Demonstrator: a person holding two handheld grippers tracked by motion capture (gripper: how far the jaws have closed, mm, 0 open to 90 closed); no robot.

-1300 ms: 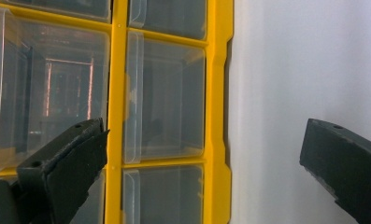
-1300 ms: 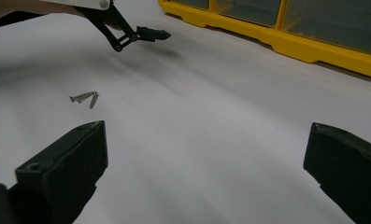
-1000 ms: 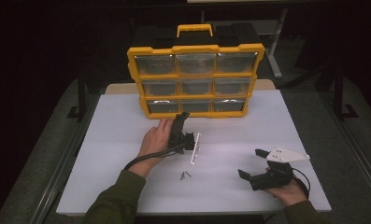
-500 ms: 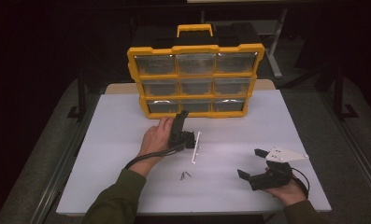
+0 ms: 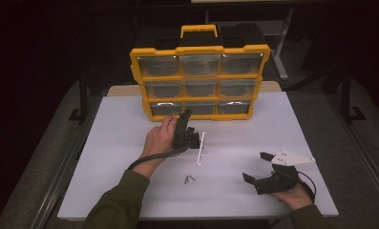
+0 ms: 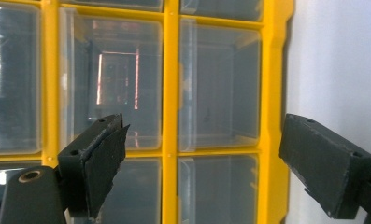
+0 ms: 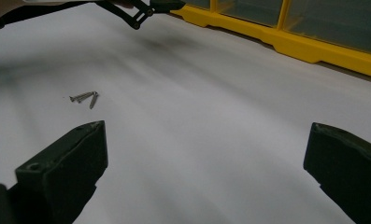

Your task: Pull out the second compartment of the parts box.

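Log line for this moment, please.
left tool: open, closing, at organizer bottom drawer | right tool: open, empty | screws: loose on table

A dim room around one lit white desk

The desk (image 5: pixel 292 143) has a matte white top with a strip of pale wood showing along its far edge, and it stands under light from above while nearly everything around it falls into darkness. A grey floor (image 5: pixel 29 157) runs along both sides of the desk, crossed by a metal rail (image 5: pixel 58 176) on the left and another rail (image 5: pixel 363 148) on the right. Dark upright frame legs (image 5: pixel 83 95) stand at the far corners. Beyond the desk, a second table (image 5: pixel 278 28) with a pale metal leg is faintly visible against a black backdrop.
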